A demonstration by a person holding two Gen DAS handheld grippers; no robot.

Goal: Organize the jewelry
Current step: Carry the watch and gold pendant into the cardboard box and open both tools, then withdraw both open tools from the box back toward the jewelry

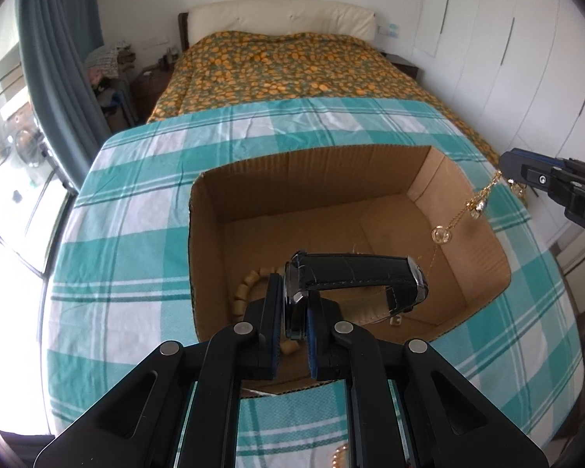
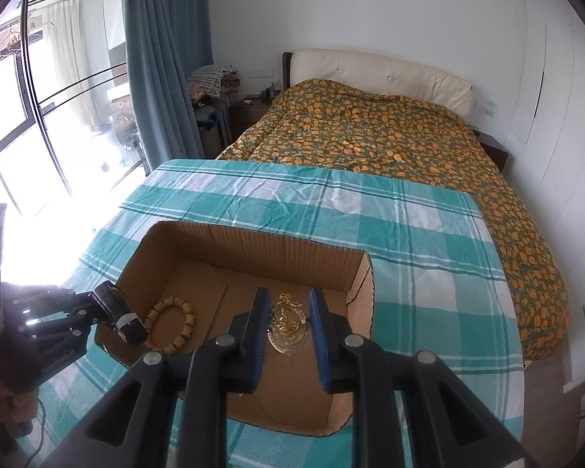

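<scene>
We see a cardboard box [image 2: 253, 245] holding a wooden bead bracelet [image 2: 170, 327] at 9 o'clock, left gripper [image 1: 294, 304] clenched on black-strapped watch [image 1: 355, 273], right gripper [image 2: 286, 323] released around a dangling gold necklace [image 2: 286, 327], checked table [image 2: 429, 241].

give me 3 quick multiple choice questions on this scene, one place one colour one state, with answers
1. Where does the bead bracelet lie?
A on a chair
B inside the cardboard box
C on a shelf

2. What colour is the strap of the watch?
A black
B brown
C white

3. The left gripper is:
A open and empty
B shut on the watch
C shut on a ring

Answers: 1 B, it lies on the box floor; 2 A, the strap is black; 3 B, its fingers clamp the watch case above the box.
</scene>
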